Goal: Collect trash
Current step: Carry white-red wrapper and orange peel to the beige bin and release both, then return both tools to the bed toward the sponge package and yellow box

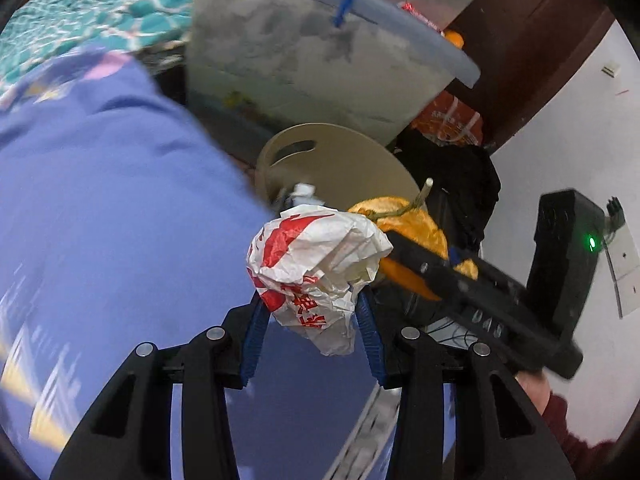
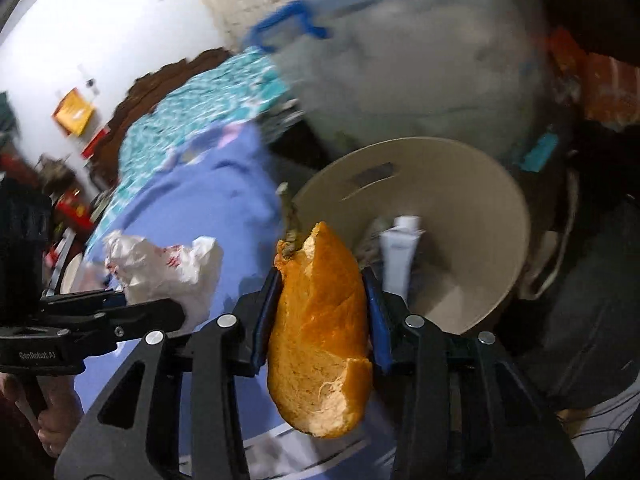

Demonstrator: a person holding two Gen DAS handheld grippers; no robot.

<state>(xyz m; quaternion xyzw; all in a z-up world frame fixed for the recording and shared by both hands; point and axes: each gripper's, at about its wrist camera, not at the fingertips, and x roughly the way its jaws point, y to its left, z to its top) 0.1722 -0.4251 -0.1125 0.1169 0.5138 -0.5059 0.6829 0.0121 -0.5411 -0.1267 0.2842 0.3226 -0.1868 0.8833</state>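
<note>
My left gripper (image 1: 312, 304) is shut on a crumpled white and red paper wrapper (image 1: 316, 268), held above the purple bed sheet (image 1: 100, 200). My right gripper (image 2: 320, 300) is shut on an orange fruit peel (image 2: 320, 344) with a stem. A beige trash bin (image 2: 472, 208) stands just ahead, with a white carton (image 2: 400, 248) inside. In the left wrist view the bin (image 1: 352, 160) is behind the wrapper, and the right gripper (image 1: 408, 264) with the peel (image 1: 412, 220) is to its right. The wrapper also shows at the left of the right wrist view (image 2: 168, 268).
A large translucent storage box (image 1: 312, 60) with a blue handle stands behind the bin. A teal patterned blanket (image 1: 92, 20) lies on the bed. Dark bags (image 1: 460, 176) and an orange bag (image 1: 452, 120) sit by the white wall (image 1: 560, 140).
</note>
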